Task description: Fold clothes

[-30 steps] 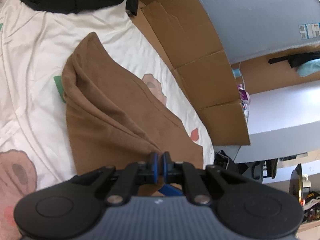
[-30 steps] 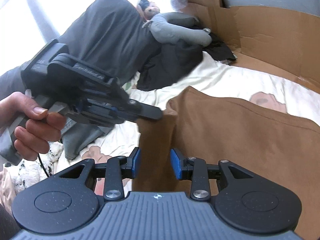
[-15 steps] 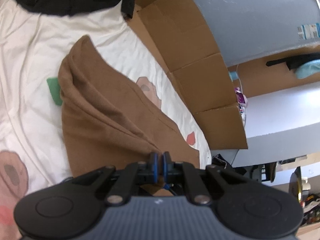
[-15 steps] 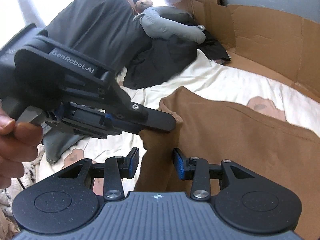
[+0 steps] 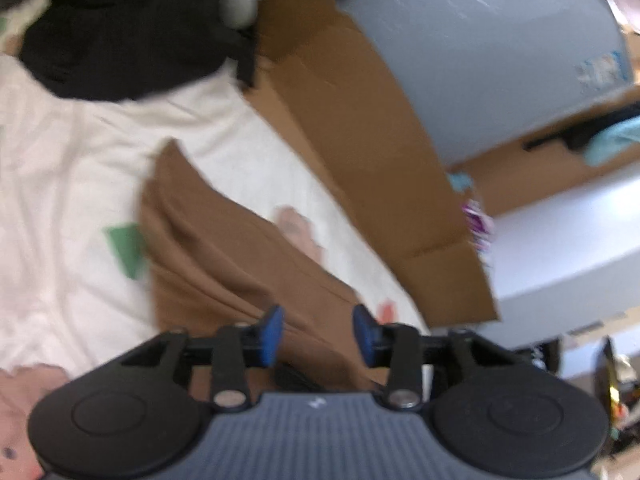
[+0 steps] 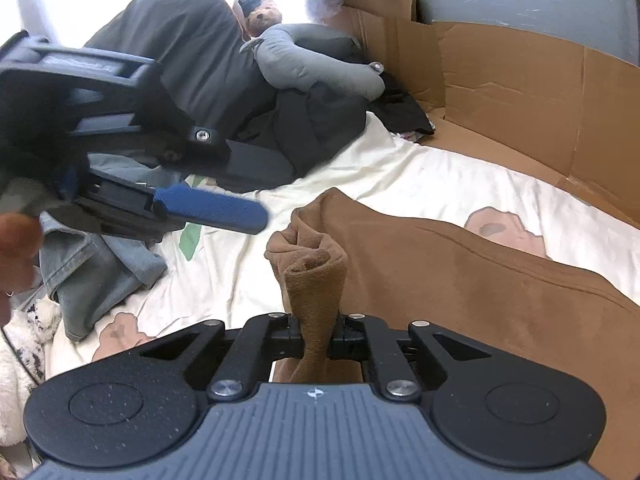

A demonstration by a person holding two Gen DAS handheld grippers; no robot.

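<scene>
**A:** Where do we stand with the folding? The brown garment (image 6: 460,280) lies across the cream bed sheet (image 6: 400,176), and we read it as doubled over once along its length, with a long seam running down it. It is not a tidy packet yet.

**B:** Agreed, we judge it early to midway. Our right tool (image 6: 316,326) is closing, and its jaws are already clamped on a bunched corner of the brown cloth, which puckers up just ahead of them. Our left tool (image 5: 316,334) is opening; its blue pads (image 5: 270,334) stand apart above the cloth and press on nothing, so that end looks let go.

**A:** So what is left, as we see it, is carrying the pinched corner over, flattening the fold, and then the other clothes: the denim piece (image 6: 96,264) crumpled at the bed's edge and the dark heap (image 6: 320,128) further up.

**B:** What does each view give us that the other does not? The right wrist view shows the left tool from the side, one blue pad pointing toward the pinched corner, near it but not touching. It also shows the grey pillow (image 6: 180,52) and the teddy bear (image 6: 262,20).

**A:** The left wrist view is blurred, but it alone shows the garment's far pointed end and the grey furniture (image 5: 500,60) beyond the cardboard (image 5: 380,152).
</scene>
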